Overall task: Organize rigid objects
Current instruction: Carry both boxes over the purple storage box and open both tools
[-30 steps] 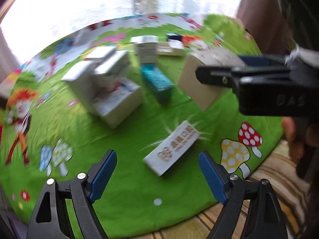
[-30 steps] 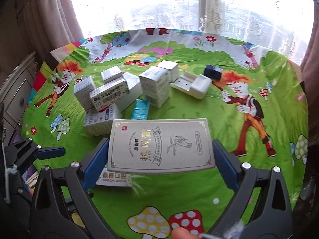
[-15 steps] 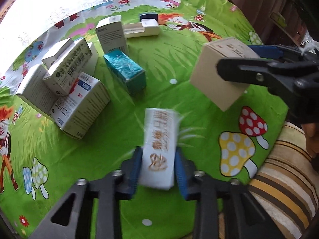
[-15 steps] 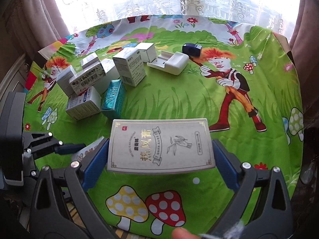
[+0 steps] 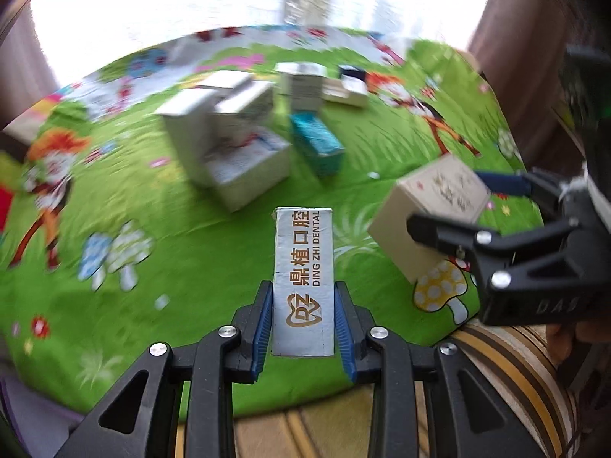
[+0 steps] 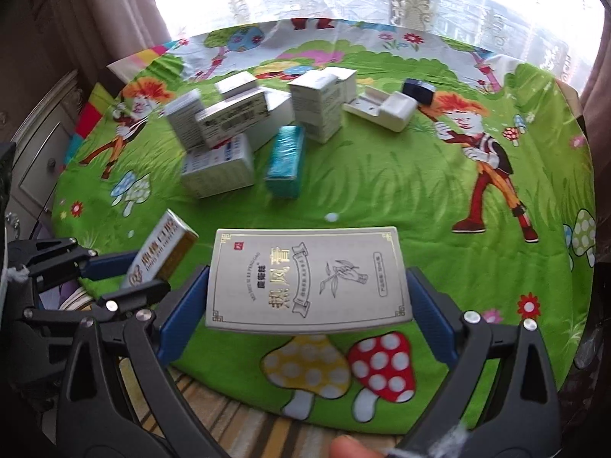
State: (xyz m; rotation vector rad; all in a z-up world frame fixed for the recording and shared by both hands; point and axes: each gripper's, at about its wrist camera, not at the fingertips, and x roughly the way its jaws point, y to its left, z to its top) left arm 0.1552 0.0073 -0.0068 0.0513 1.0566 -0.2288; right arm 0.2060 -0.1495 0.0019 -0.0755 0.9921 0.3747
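Dental box (image 5: 303, 280) lifted off mat, left tool (image 5: 303, 328) now clamping it; right tool (image 6: 307, 307) grips beige box (image 6: 307, 274).

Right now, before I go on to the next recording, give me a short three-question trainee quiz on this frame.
1. True or false: the left gripper is shut on the narrow dental box.
2. What does the right gripper hold? A) the teal box B) the wide beige box C) nothing
3. Fill in: the teal box lies on the green ____, beside the cluster of white boxes.

Key:
1. True; both blue fingers press its long sides.
2. B; the wide beige box sits between the fingers, clear of the mat.
3. Mat.
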